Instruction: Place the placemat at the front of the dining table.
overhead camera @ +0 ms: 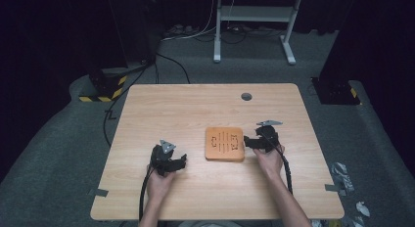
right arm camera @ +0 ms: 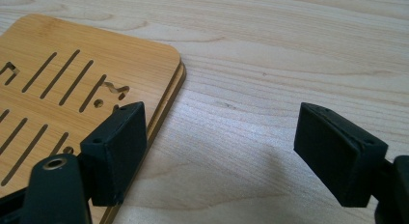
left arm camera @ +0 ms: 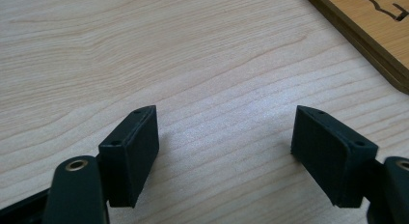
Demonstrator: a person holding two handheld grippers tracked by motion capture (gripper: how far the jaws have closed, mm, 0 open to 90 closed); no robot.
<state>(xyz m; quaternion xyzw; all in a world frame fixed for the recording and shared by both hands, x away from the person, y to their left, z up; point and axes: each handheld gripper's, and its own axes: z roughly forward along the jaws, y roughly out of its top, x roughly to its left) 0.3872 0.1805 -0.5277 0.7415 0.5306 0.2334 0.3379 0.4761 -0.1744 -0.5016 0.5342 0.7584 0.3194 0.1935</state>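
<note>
A flat orange-brown wooden board (overhead camera: 224, 144) with cut slots lies near the middle of the light wooden table (overhead camera: 195, 104). My left gripper (overhead camera: 182, 161) rests low on the table to the board's left, open, with bare wood between its jaws (left arm camera: 225, 142); the board's corner (left arm camera: 371, 35) shows at the top right of the left gripper view. My right gripper (overhead camera: 248, 142) sits at the board's right edge, open. In the right gripper view (right arm camera: 219, 147) one jaw hangs over the board's edge (right arm camera: 72, 84) and the other over bare table.
A round grey grommet (overhead camera: 246, 96) is set in the table's far side. Beyond the table stand a white metal frame (overhead camera: 254, 21) and floor cables. Tape tabs (overhead camera: 98, 192) mark the near corners. Grey carpet surrounds the table.
</note>
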